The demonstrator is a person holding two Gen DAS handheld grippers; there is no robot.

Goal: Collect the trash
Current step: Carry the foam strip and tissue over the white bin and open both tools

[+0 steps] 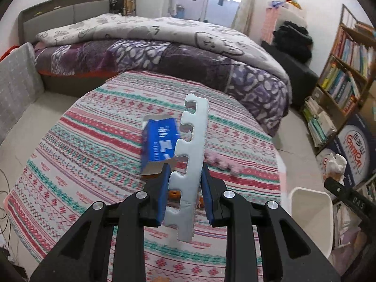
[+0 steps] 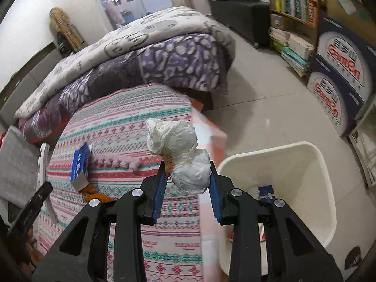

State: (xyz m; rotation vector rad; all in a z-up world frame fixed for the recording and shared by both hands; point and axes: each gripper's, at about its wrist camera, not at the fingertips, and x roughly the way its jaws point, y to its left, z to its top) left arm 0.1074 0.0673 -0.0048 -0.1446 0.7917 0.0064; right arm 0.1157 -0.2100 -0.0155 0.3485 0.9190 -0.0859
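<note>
Presently, a crumpled white wad (image 2: 182,155) is held pinched in the right gripper (image 2: 188,181), with the white bin (image 2: 322,188) just to its right and nearer. A grey foam strip (image 1: 190,162), long axis pointing away, is clamped by the left gripper (image 1: 184,188); the bin lies farther right. A blue box (image 1: 159,143), probably cardboard, is left on the patterned cloth (image 1: 94,141).

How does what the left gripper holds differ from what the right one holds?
The left gripper holds a grey foam strip: long, flat, notched along one edge, standing roughly upright over the striped cloth. The right gripper holds a crumpled white wad: lumpy, with no clear edges. The strip sticks out well past both ends of the pads; the wad bulges mostly above them. Both are pinched between blue pads, lifted off the cloth.
</note>
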